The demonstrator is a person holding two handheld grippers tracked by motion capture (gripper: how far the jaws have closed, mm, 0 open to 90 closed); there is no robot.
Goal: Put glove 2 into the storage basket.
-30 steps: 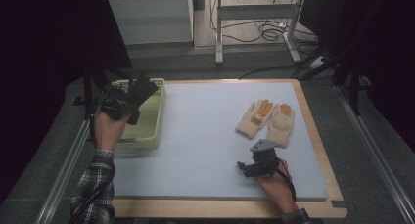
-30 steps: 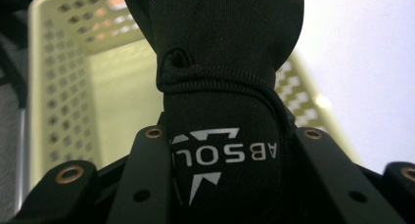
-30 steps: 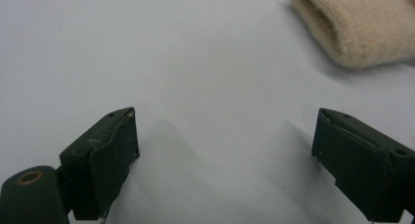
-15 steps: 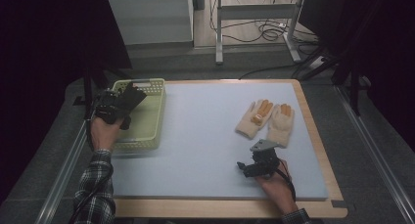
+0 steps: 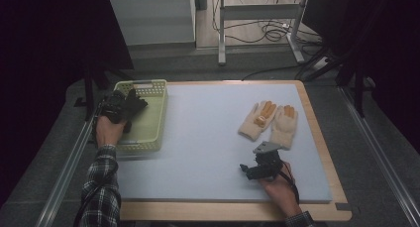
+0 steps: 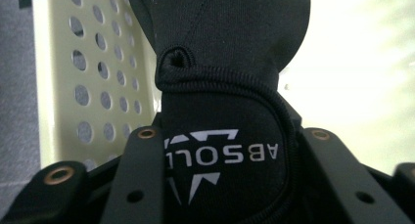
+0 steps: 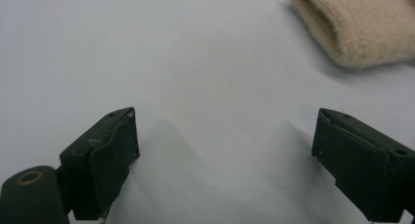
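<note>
Your right gripper (image 5: 246, 170) near counter's (image 5: 208, 152) front edge, jaws wide apart, nothing between them, low over pale mat. Just beyond it, pair of cream gloves (image 5: 270, 123) flat on mat, side by side. Your left gripper (image 5: 130, 104) at far left over yellow basket (image 5: 151, 119); black glove (image 6: 222, 111) sits between its jaws, which have just been opening slightly.

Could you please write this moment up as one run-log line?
left claw: black glove between jaws, which have just been opening, over basket | right claw: open, empty, on mat | beige gloves: untouched
</note>
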